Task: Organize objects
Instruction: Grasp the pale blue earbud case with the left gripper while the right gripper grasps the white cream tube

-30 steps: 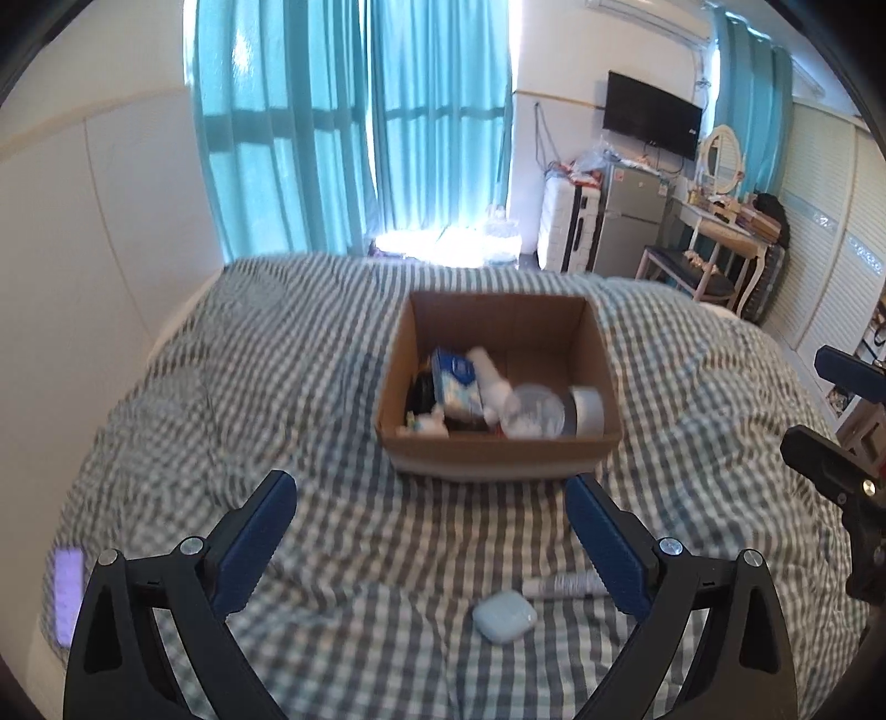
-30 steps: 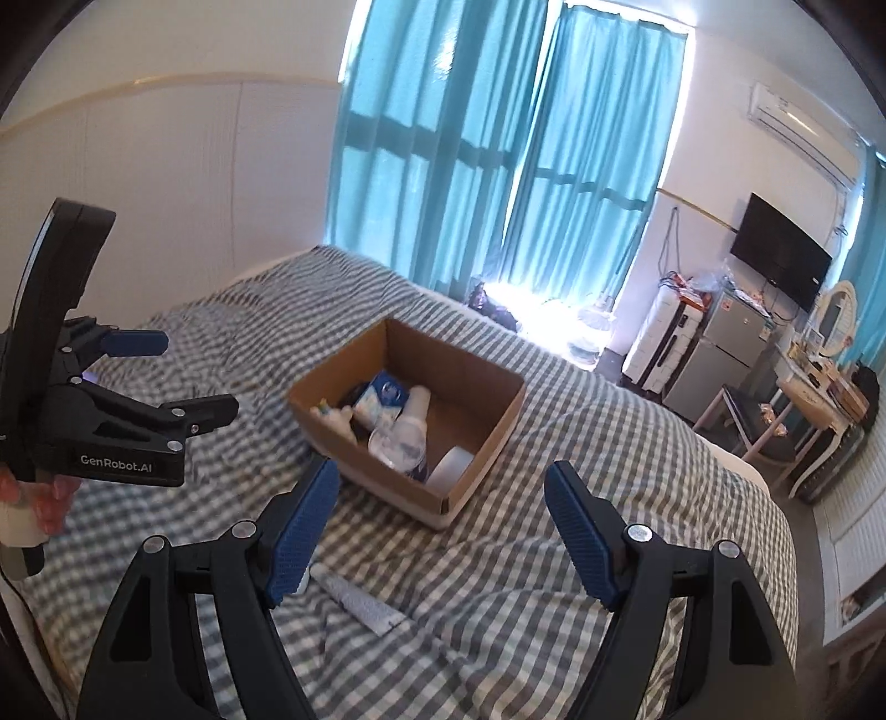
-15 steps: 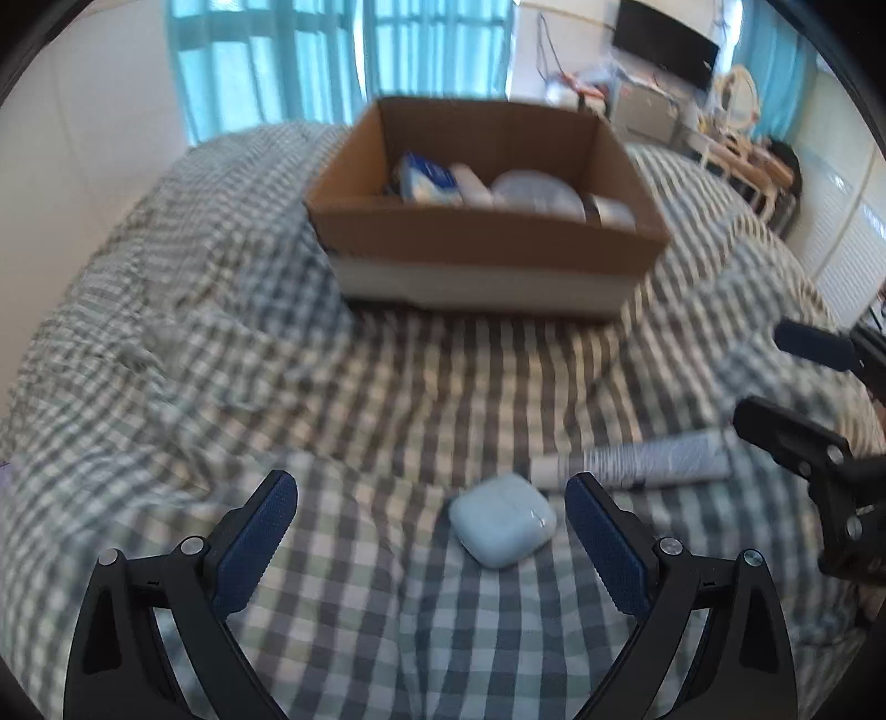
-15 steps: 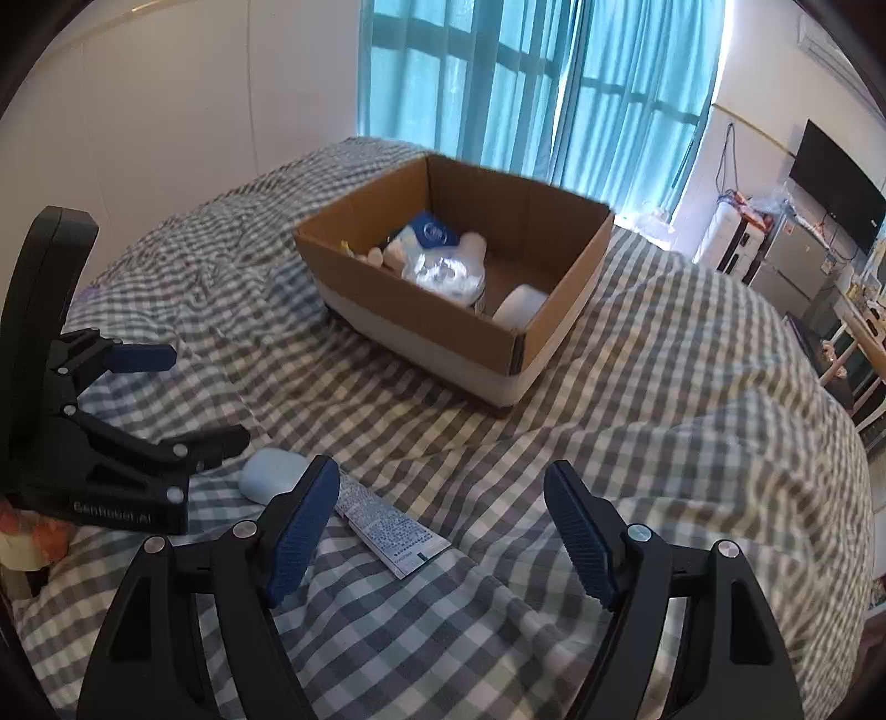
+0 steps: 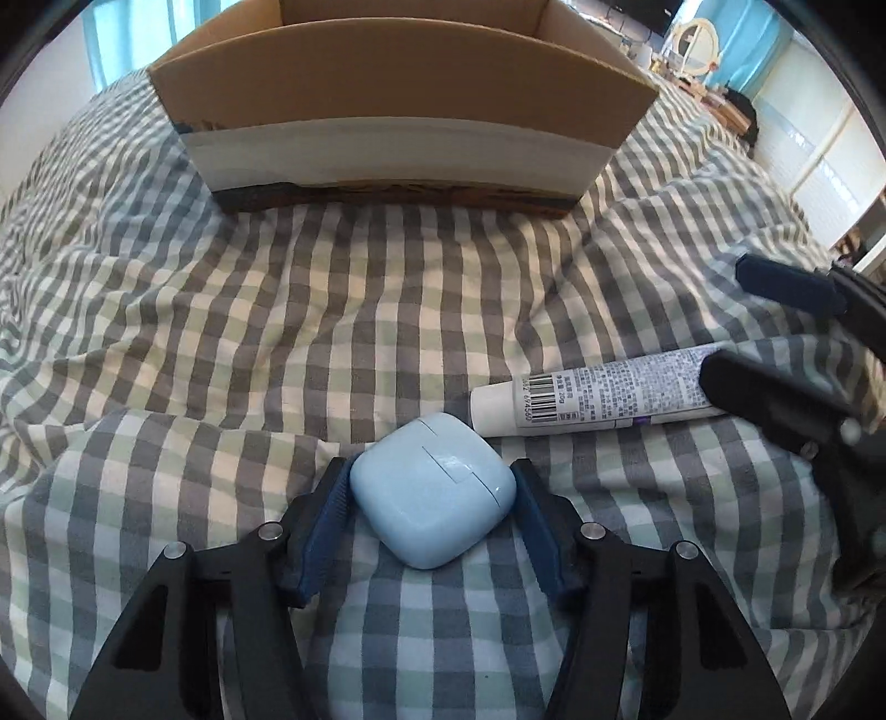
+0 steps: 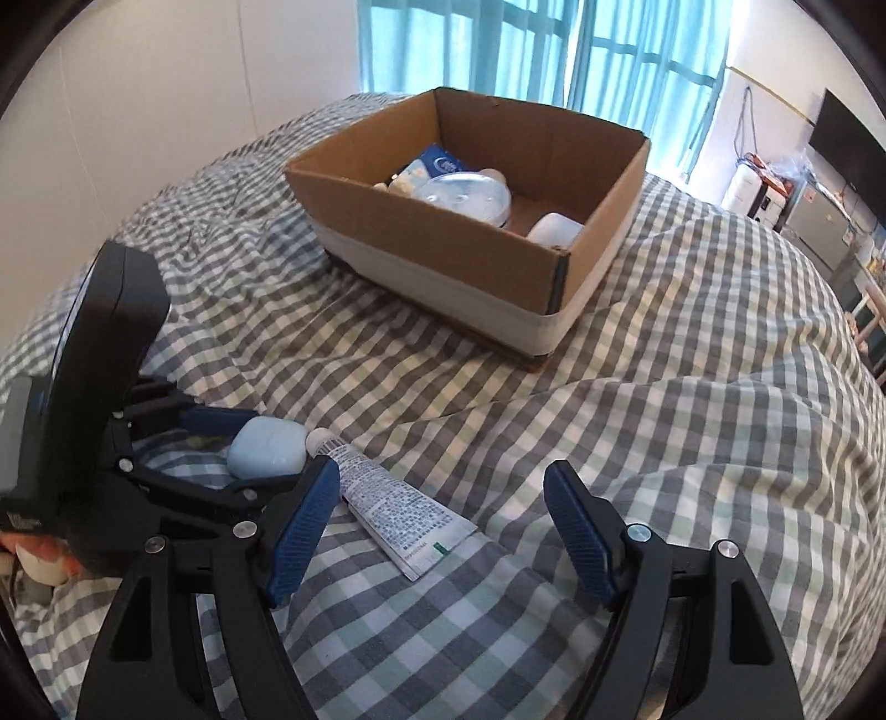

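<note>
The left gripper (image 5: 432, 493) has just been closing its fingers onto the pale blue earbud case (image 5: 433, 490) lying mid-bed beside the tube (image 5: 598, 396), so lifting it into the cardboard box (image 6: 443, 243) seems next, while the right gripper (image 6: 443, 526) hovers with fingers spread, empty.

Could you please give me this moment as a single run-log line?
left gripper: jaws just closing around blue earbud case | right gripper: open above tube | cardboard box: partly filled

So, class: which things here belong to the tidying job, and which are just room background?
Part of the job:
- pale blue case, between the left gripper's closing jaws
- tube, beside the open right gripper
- cardboard box

Just background:
- checked bedcover
- curtains
- television
</note>
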`<state>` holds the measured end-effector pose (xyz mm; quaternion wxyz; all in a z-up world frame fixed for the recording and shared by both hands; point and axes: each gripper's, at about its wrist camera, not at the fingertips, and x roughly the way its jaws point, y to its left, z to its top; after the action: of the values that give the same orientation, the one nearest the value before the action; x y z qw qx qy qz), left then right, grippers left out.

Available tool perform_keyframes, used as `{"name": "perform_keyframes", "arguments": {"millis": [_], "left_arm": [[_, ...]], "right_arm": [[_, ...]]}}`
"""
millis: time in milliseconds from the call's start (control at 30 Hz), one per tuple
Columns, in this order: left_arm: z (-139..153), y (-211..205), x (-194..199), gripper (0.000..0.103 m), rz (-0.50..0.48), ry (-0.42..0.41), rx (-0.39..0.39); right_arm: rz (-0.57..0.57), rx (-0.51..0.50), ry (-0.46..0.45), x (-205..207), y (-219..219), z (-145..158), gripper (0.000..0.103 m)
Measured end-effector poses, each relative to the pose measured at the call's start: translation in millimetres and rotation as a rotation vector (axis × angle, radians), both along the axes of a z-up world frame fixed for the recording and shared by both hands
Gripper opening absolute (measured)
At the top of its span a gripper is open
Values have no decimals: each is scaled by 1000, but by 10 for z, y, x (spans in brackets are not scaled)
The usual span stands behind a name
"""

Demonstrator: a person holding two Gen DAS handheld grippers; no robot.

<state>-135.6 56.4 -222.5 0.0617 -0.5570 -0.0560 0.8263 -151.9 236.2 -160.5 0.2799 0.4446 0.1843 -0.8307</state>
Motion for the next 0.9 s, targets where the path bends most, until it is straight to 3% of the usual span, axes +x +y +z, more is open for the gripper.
{"name": "perform_keyframes", "arguments": {"millis": [233,467,633,833,900], "left_arm": [[271,-157,120,59,36,26,-28],[481,-481,130,59,75,102,-136],[395,-586,-5,59,87,95,-138],[318,-625,-10,59,81,86,-106],[320,-653,1,59,87,88,-92]], "right_arm": [[69,72,-3,-5,-268,-29,74],[148,156,-96,-92,-599,-346,64],[172,224,-168,-121,-700,-583,48],[173,228,-113,-30,-733,-521,32],[173,229,-90,15,-755,-479,23]]}}
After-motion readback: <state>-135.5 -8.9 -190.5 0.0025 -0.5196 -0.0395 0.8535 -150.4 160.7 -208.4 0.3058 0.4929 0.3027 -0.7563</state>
